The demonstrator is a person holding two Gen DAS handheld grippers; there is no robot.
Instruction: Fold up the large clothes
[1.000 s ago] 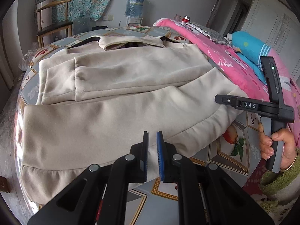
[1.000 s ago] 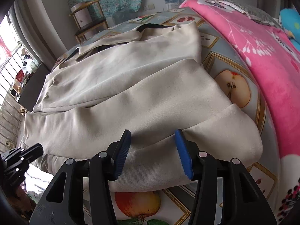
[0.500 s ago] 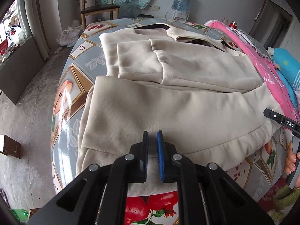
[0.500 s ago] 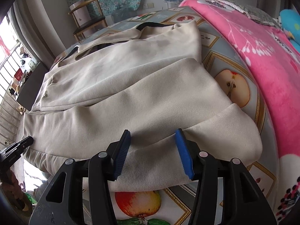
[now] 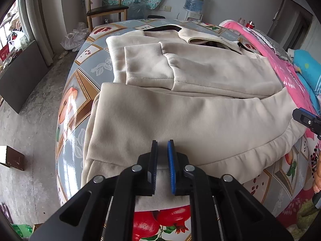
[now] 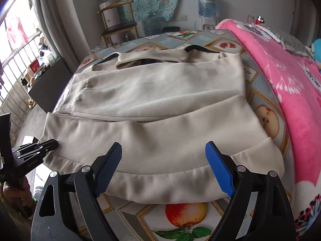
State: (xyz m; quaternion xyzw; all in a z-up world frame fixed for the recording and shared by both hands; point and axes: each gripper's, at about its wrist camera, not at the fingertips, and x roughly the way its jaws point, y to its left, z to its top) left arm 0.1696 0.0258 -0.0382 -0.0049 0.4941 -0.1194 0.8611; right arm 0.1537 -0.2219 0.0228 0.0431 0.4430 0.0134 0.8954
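A large beige coat [image 5: 190,104] lies flat on the table with its sleeves folded across the chest; it fills the right wrist view too [image 6: 160,120]. My left gripper [image 5: 162,146] hovers over the coat's hem near its left corner, jaws nearly shut with a narrow gap and nothing between them. My right gripper [image 6: 163,150] is open wide just above the hem band, empty. The right gripper's tip shows at the right edge of the left wrist view [image 5: 307,118]. The left gripper shows at the left edge of the right wrist view [image 6: 30,154].
The table has a fruit-print oilcloth [image 5: 74,100]. A pink blanket [image 6: 291,92] lies along the right side. A wooden chair [image 5: 106,6] and a water dispenser [image 5: 194,0] stand beyond the table. A dark cabinet [image 5: 20,76] stands at the left.
My left gripper swung left along the hem toward the coat's left corner, jaws still nearly shut. My right gripper opened wider and drew back slightly above the hem.
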